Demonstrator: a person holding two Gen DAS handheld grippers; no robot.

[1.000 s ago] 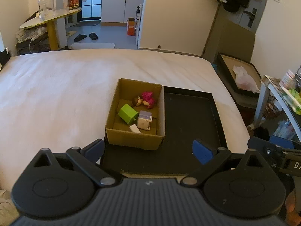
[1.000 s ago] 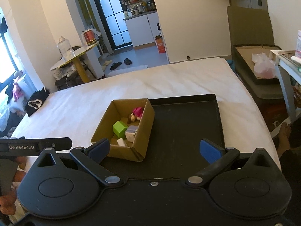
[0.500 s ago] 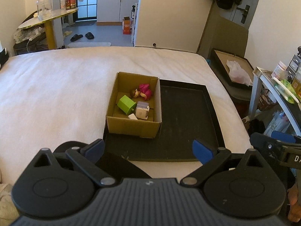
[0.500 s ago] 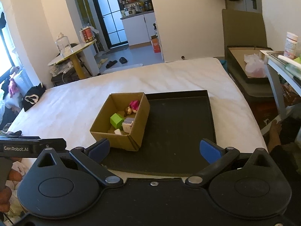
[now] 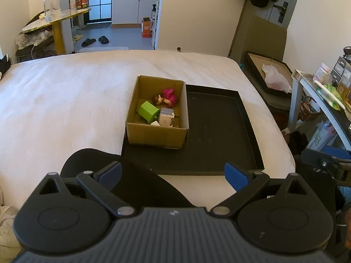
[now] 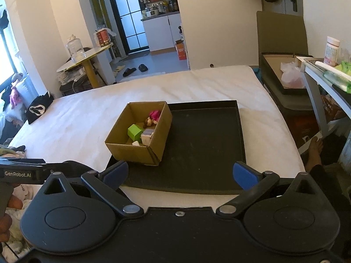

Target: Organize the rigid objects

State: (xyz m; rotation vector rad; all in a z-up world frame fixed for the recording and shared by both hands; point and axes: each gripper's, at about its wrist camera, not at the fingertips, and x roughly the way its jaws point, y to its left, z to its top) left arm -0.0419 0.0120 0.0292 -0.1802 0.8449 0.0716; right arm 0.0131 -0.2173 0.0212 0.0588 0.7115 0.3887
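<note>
Both tongs stand wide open and hold nothing: the left gripper and the right gripper hang over the near edge of the bed, well short of the work.

The task's things, a green block, a pink doll, a grey-and-white cube and a small white piece, all lie inside the box. The box sits on the left part of the black tray, its left wall about in line with the tray's left rim. The rest of the tray floor is bare.

With every toy in the box and none loose on tray or bed, I judge the sorting done or nearly so, with both tools standing off. If more is wanted, the next move would need a reach forward over the tray's near rim and then down past the box's near wall, which hides the lower part of the contents from both views.

Room is good above and to the right of the box, across the open tray. The bed's right edge lies just beyond the tray, with a side table and clutter past it. A dark rounded shape, which I cannot identify, lies close under the left gripper.
</note>
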